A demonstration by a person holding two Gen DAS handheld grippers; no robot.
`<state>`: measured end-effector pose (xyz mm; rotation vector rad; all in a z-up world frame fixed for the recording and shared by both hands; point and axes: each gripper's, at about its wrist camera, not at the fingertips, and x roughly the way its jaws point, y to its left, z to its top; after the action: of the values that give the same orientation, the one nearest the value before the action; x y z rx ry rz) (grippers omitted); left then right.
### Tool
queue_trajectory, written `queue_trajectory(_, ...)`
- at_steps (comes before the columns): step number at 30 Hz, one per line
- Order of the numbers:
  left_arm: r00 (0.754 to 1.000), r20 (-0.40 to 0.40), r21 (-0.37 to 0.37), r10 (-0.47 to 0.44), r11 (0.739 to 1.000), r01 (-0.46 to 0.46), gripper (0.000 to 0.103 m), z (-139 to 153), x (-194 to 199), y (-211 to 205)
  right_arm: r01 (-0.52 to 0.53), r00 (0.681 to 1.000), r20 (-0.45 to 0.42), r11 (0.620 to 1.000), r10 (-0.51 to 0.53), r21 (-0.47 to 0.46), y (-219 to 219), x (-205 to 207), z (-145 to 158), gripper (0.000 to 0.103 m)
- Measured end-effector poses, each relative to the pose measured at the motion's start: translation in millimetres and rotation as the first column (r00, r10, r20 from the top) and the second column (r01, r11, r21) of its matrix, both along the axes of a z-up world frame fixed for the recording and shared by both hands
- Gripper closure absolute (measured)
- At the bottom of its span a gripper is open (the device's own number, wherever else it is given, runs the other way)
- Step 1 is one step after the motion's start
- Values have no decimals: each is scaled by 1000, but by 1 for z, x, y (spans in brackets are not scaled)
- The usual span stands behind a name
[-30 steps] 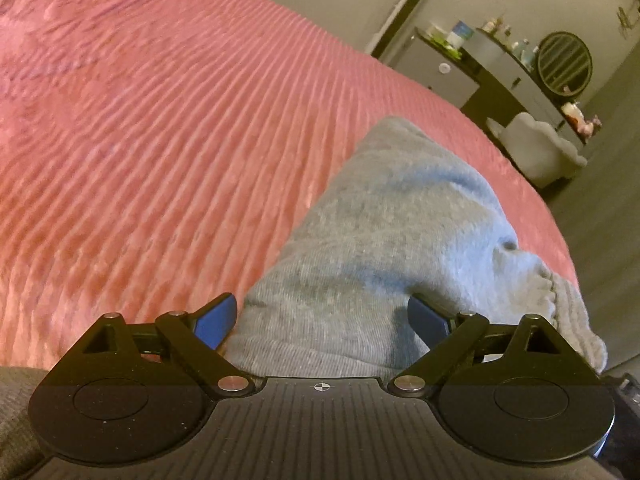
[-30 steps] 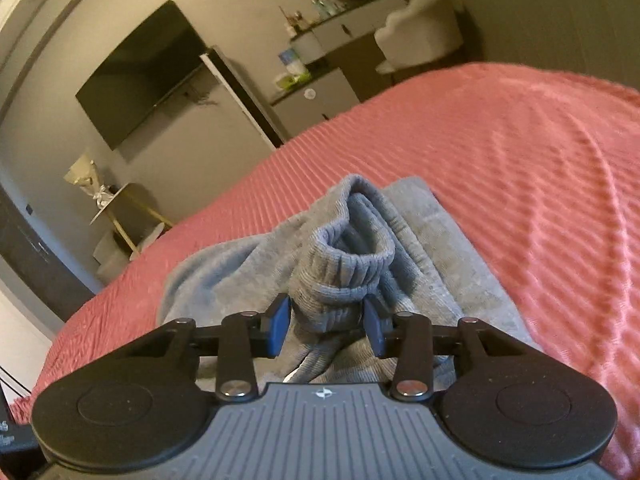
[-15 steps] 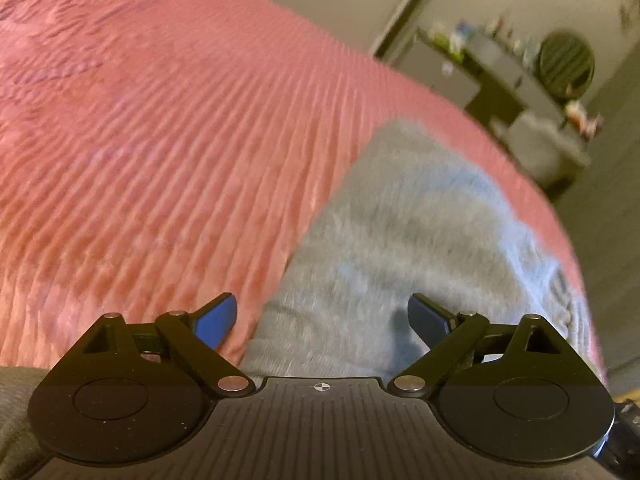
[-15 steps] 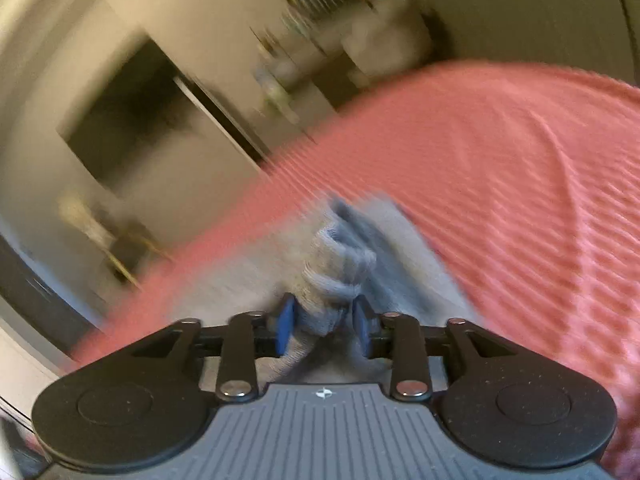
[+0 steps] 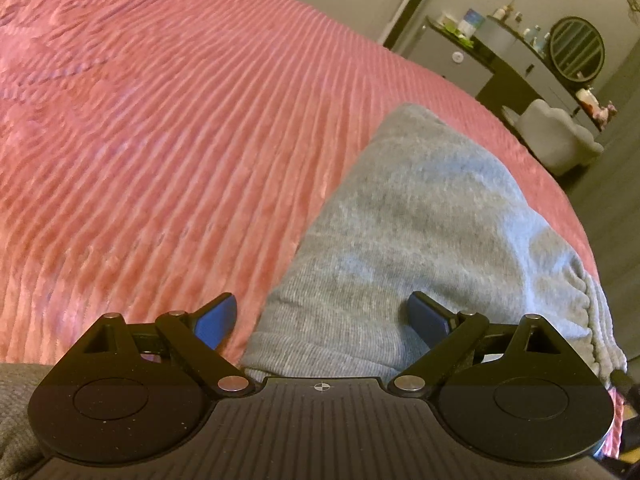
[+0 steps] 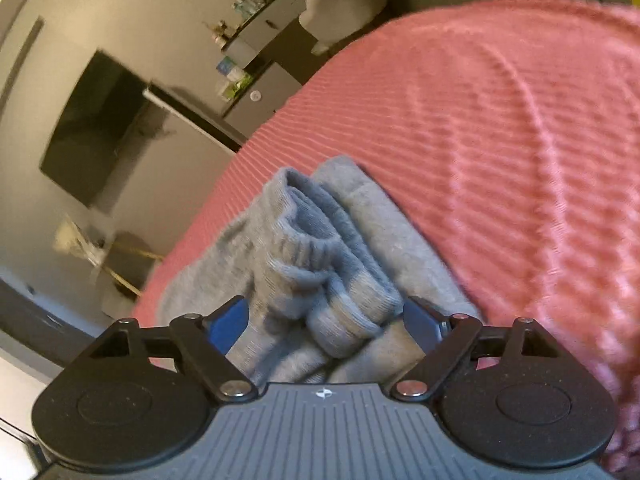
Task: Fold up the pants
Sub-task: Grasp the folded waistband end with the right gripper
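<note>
A pair of soft grey knit sweatpants (image 5: 424,220) lies folded into a compact bundle on a coral-pink ribbed bedspread (image 5: 160,140). The left gripper (image 5: 322,320) hovers low over the near edge of the bundle, its blue-tipped jaws spread wide and holding nothing. The right gripper (image 6: 325,322) is also parted, its jaws standing either side of the ribbed ankle cuffs (image 6: 316,248), which sit rumpled on top of the folded cloth; the cuffs appear released, not pinched. The folding looks close to done. The next move likely calls for flattening or tucking those bunched cuffs so the bundle lies neat.
</note>
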<state>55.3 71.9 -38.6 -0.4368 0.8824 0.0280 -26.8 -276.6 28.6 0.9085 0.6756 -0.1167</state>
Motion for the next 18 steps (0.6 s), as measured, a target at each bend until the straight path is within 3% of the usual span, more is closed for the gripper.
queue_trajectory(5,1000,-3,8,0,1000,0,7,0,1,-2,5,1000,-24,1000,-5,2,4,8,-6,21)
queue_trajectory(8,1000,-1,26,-2,1000,2,7,0,2,-6,16,999,-42,1000,-15,24,4,19,-13,17)
queue_trajectory(13,1000,5,72,-10,997,9,6,1,2,-12,11,997,-70,1000,-10,13,7,30,-10,17)
queue_trajectory(18,1000,24,71,-15,997,13,6,3,0,-12,-27,999,-36,990,22,-138,20,24,5,49)
